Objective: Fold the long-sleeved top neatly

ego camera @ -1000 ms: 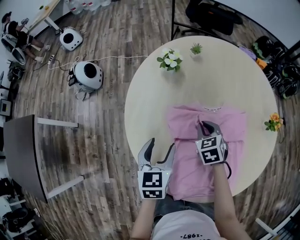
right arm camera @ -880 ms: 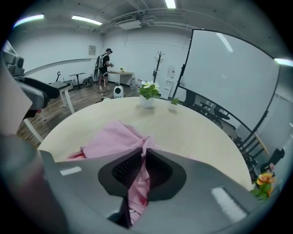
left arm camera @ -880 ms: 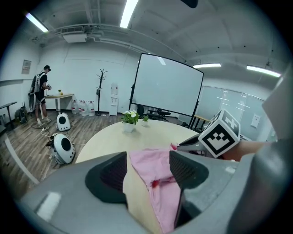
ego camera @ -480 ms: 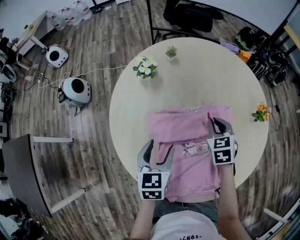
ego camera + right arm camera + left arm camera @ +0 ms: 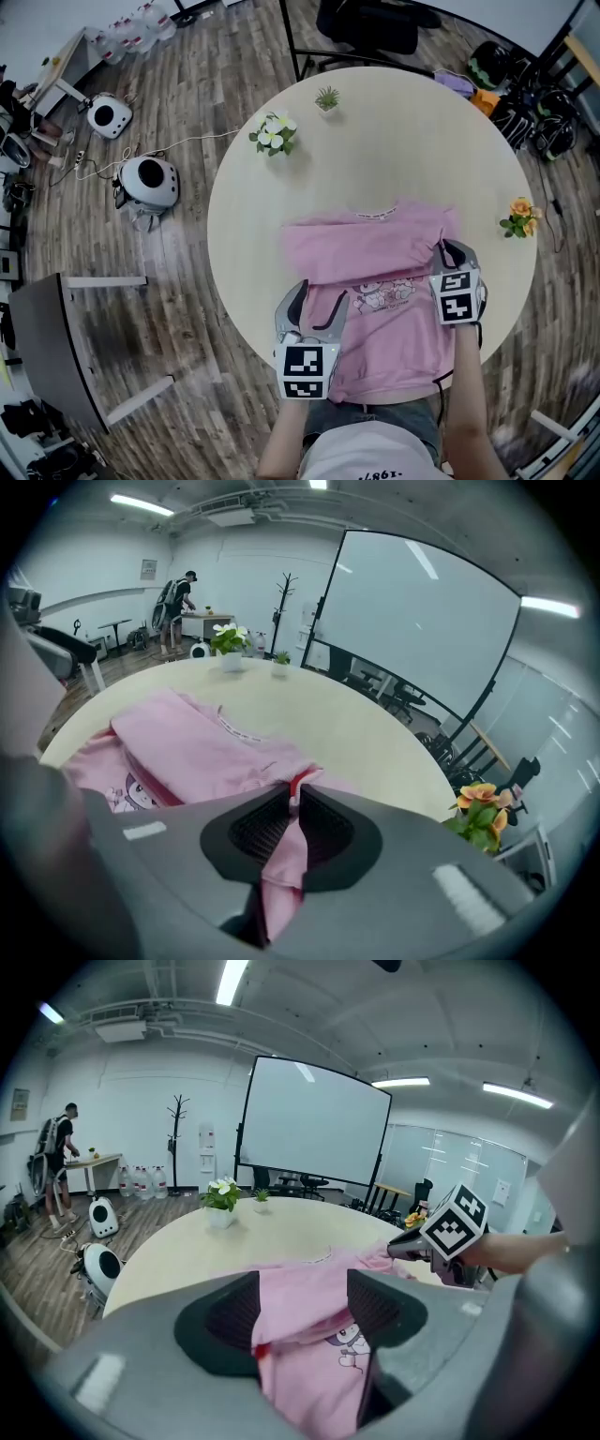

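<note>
Closest in, the left gripper [image 5: 321, 298] hangs over the near-left edge of the garment with its jaws spread wide. Pink cloth shows through the gap in the left gripper view, but the pads are not closed on it.

Across to the right gripper [image 5: 452, 251]: its jaws are pressed together on a pinch of pink fabric with a thin red trim, right at the garment's right-hand edge.

The pink long-sleeved cotton top [image 5: 375, 323] lies flat on the round pale beige table [image 5: 403, 150], on the half nearest the person, its hem reaching the table's near rim. A band of pink is folded across the chest, and a small cartoon print [image 5: 386, 298] peeks out just below it. The white-trimmed neckline points away from the person.

Further out on the table, a small orange flower arrangement [image 5: 518, 217] sits near the right rim. A potted white-flowered plant [image 5: 272, 134] and a tiny green potted plant [image 5: 327, 97] stand toward the far side, all well apart from the top.

Beyond on the wood-plank floor [image 5: 187, 75], to the left, sit two white rounded machines [image 5: 148, 180].
</note>
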A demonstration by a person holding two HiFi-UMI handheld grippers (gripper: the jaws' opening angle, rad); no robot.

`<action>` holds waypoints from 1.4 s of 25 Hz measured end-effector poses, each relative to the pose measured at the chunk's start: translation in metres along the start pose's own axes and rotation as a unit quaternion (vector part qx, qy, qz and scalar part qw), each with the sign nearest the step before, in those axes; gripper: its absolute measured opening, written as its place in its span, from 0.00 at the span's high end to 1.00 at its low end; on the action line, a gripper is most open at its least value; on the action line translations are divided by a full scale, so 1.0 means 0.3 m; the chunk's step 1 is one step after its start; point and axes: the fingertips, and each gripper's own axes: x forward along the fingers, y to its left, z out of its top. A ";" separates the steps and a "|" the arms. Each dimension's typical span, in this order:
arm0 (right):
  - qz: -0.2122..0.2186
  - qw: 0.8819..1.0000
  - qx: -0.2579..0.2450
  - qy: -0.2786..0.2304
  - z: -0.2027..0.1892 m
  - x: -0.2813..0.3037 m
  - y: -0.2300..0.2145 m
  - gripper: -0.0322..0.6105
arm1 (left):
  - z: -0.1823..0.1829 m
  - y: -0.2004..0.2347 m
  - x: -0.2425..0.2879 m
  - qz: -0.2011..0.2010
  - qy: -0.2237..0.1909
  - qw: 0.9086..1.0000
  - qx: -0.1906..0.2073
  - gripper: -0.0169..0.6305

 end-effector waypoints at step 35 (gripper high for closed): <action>0.034 0.998 -0.016 -0.058 -0.381 -0.431 -0.008 0.79 | -0.311 -0.118 -0.442 0.164 -0.007 0.986 -0.007 0.52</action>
